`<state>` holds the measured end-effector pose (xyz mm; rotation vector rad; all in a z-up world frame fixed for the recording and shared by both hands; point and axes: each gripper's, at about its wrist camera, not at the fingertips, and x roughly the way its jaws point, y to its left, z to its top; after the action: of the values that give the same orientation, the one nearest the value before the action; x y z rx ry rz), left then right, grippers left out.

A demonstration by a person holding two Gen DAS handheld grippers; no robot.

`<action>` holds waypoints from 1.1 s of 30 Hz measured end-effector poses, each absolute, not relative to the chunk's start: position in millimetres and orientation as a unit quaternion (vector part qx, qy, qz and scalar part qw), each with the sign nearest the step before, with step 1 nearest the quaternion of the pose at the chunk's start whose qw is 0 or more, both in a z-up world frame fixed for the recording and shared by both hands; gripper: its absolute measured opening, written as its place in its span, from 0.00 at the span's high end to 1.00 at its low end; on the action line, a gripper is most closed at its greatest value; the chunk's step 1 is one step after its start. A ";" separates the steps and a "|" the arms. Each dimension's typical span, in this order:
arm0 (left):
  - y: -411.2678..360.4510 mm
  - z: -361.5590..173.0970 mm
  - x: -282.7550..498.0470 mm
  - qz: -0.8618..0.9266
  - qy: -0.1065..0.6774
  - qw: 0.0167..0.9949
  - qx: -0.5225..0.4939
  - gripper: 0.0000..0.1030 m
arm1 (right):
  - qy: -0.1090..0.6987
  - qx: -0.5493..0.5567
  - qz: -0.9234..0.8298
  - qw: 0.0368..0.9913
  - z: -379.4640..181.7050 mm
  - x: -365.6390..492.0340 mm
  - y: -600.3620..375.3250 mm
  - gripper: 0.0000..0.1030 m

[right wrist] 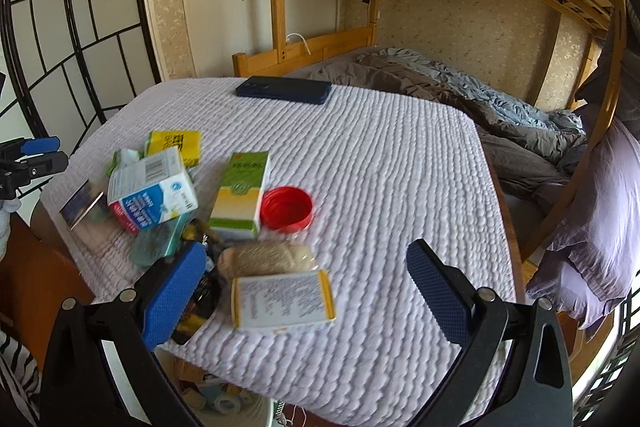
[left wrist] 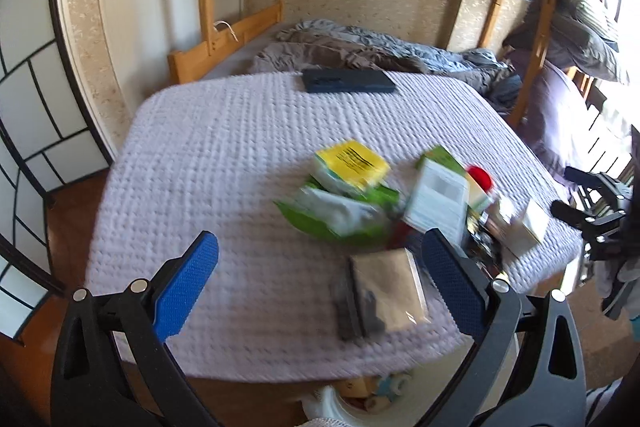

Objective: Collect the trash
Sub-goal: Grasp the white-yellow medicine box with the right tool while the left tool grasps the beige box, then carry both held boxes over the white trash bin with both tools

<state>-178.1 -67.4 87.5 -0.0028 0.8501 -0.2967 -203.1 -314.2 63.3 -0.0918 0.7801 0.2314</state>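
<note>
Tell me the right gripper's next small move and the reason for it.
Probably lower the right gripper, open and empty, onto the yellow-edged white box: it lies nearest between the fingers, apart from the red lid and the pile.

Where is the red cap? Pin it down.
In the right wrist view, the red cap lies open side up on the quilted cover, beside the green-and-white box.
</note>
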 end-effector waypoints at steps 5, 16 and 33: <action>-86.2 63.1 -189.6 -0.142 0.431 0.891 0.023 0.01 | 0.403 -0.046 0.100 0.909 34.7 -202.6 -306.3 0.04; -95.3 35.3 -184.6 -0.138 0.444 0.885 0.034 0.41 | 0.426 -0.040 0.109 0.897 6.0 -189.4 -306.2 0.33; -87.6 64.5 -216.6 -0.157 0.442 0.883 0.018 0.52 | 0.423 -0.026 0.139 0.895 45.1 -229.9 -287.5 0.39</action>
<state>-216.6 -87.6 64.5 0.0365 0.9207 -0.3275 -229.9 -287.5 45.1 -0.0529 0.8763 0.2892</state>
